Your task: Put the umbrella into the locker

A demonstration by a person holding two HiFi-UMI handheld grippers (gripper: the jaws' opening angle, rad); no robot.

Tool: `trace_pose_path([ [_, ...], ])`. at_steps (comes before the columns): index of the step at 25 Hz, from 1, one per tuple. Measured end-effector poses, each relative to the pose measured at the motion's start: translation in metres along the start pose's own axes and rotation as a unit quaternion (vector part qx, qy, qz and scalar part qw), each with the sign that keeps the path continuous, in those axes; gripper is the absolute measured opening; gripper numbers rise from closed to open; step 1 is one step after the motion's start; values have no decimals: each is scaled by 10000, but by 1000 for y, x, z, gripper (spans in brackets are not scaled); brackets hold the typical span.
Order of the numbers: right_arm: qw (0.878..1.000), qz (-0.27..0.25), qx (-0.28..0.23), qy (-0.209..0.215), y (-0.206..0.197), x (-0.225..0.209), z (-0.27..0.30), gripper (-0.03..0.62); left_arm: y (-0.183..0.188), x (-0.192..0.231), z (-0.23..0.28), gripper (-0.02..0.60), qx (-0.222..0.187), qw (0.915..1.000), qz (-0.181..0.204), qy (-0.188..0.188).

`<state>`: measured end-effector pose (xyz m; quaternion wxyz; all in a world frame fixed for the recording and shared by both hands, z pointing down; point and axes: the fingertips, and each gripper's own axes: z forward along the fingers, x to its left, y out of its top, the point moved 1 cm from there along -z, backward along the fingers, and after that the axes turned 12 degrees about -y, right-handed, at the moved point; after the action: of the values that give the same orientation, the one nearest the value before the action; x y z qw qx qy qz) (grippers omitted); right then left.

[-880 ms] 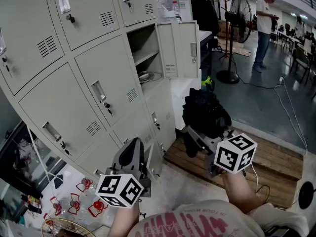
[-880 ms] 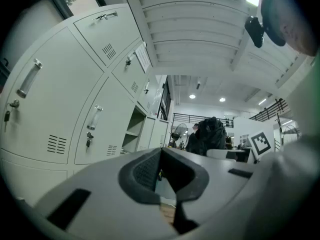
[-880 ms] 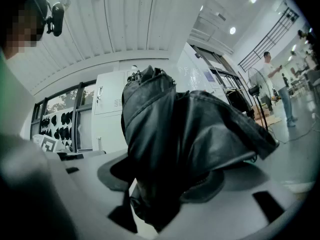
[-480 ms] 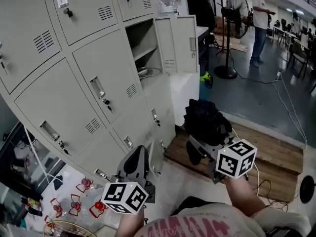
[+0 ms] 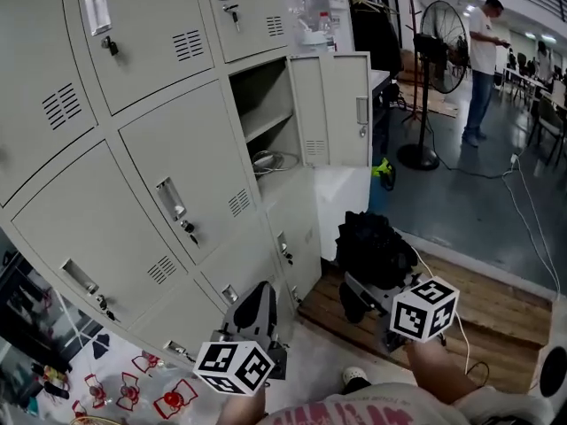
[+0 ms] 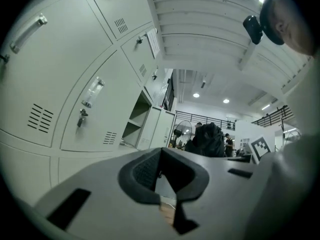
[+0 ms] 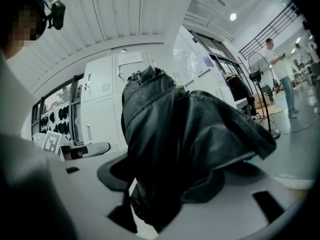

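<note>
Head view looks steeply down; gripper views look level, close behind their jaws; all share the lockers (image 5: 168,149)

Glossy grey floor (image 5: 461,202); a pedestal fan (image 5: 443,38) stands on it. Wooden pallet (image 5: 500,295) nearer. Round ceiling lights (image 6: 196,95); perhaps tables (image 5: 542,82) far back.

You wear a pale shirt (image 5: 376,408) with red lettering and a white shoe (image 5: 355,377). Your left gripper (image 5: 256,301) and right gripper (image 5: 365,292) have grey bodies, dark pads and black-and-white marker cubes.
</note>
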<state>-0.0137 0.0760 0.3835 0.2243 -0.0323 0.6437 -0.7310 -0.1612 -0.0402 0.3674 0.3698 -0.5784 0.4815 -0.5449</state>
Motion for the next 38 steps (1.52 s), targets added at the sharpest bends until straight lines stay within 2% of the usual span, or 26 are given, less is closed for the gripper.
trace_pose_path([
  [7, 9997, -92, -130, 204, 41, -53, 70, 255, 13, 28, 80, 3, -154, 9997, 207, 49],
  [19, 9961, -258, -269, 795, 97, -101, 157, 255, 37, 70, 164, 3, -392, 9971, 430, 493],
  [23, 9950, -341, -196, 920, 94, -118, 177, 255, 31, 75, 186, 3, -520, 9964, 468, 487],
  [27, 9940, -304, 16, 1047, 79, -133, 194, 255, 12, 84, 198, 3, -581, 9959, 319, 613],
  [34, 9900, 261, 119, 1384, 65, -144, 211, 255, -11, 101, 209, 3, -182, 9953, 330, 894],
  [38, 9893, 323, 100, 1416, 64, -146, 227, 255, -21, 116, 216, 3, 13, 9954, 267, 916],
])
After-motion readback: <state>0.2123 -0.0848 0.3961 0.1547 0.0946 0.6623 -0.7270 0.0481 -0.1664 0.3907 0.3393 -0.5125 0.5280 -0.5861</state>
